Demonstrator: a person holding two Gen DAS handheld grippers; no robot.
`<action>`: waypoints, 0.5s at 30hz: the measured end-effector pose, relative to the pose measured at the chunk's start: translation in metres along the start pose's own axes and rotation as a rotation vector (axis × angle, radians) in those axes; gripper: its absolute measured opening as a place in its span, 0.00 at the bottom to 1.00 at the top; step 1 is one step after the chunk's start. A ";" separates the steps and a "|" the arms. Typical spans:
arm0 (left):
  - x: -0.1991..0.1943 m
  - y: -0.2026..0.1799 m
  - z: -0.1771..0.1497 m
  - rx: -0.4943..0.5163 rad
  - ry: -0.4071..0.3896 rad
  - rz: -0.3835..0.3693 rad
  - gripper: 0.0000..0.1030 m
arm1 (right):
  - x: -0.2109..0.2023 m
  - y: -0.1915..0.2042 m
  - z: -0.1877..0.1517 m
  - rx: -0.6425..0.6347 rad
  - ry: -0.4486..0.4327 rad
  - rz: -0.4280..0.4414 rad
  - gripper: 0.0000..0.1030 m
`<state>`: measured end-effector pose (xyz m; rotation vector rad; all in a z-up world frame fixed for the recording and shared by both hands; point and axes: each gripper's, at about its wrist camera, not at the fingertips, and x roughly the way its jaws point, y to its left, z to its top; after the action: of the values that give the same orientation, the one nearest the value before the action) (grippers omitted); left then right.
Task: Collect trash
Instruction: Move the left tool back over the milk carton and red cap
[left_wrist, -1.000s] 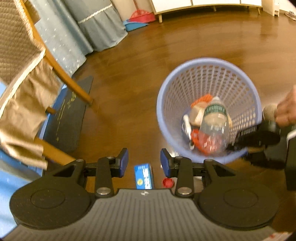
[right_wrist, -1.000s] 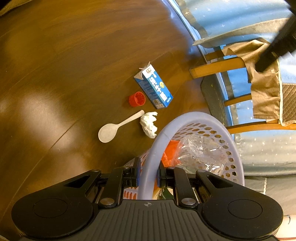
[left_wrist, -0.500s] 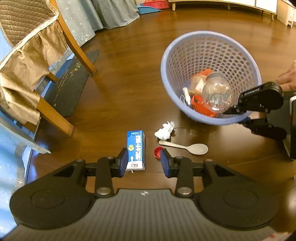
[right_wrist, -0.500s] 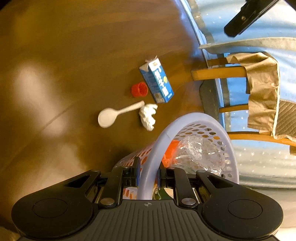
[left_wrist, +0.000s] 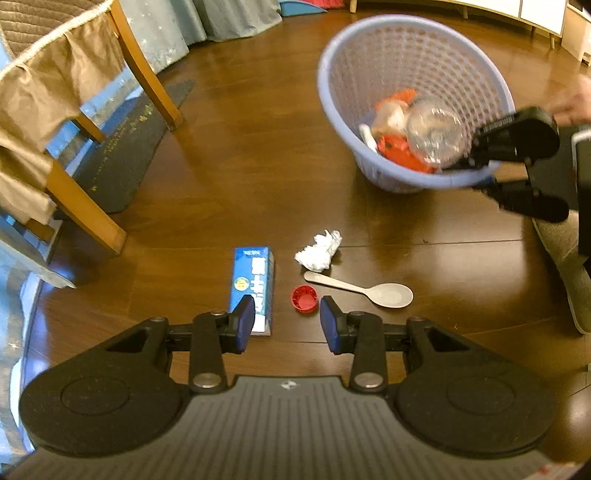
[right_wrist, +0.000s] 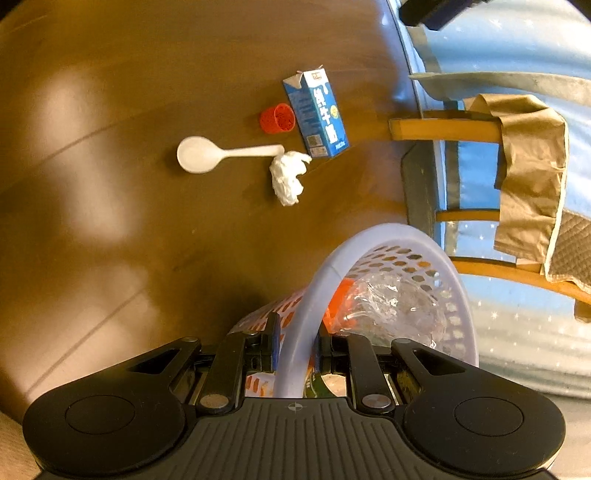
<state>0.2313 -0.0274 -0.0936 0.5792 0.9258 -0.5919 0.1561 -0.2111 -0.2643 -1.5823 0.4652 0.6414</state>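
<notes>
My left hand-held gripper (left_wrist: 287, 319) hangs partly open and empty over the floor (left_wrist: 258, 177); near the red cap (left_wrist: 304, 298), blue milk carton (left_wrist: 252, 288) left, tissue (left_wrist: 320, 251) and spoon (left_wrist: 364, 290) right. My right hand-held gripper (right_wrist: 294, 349) pinches the laundry-style basket (right_wrist: 373, 240) rim.

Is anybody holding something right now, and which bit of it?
Yes. The right tool pinches the purple basket by its rim. The left tool is open and empty, above the floor beside the blue carton.
</notes>
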 end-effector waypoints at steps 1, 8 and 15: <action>0.003 -0.001 0.000 0.003 0.005 -0.002 0.32 | 0.002 -0.001 -0.003 -0.005 0.000 0.003 0.13; 0.032 -0.009 -0.001 0.012 0.025 -0.024 0.33 | 0.014 -0.009 -0.016 -0.048 -0.010 0.016 0.12; 0.059 -0.010 0.000 -0.041 0.015 -0.035 0.34 | 0.025 -0.025 -0.023 -0.062 -0.026 0.038 0.12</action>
<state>0.2523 -0.0474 -0.1458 0.5319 0.9618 -0.5992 0.1943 -0.2287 -0.2607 -1.6249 0.4607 0.7109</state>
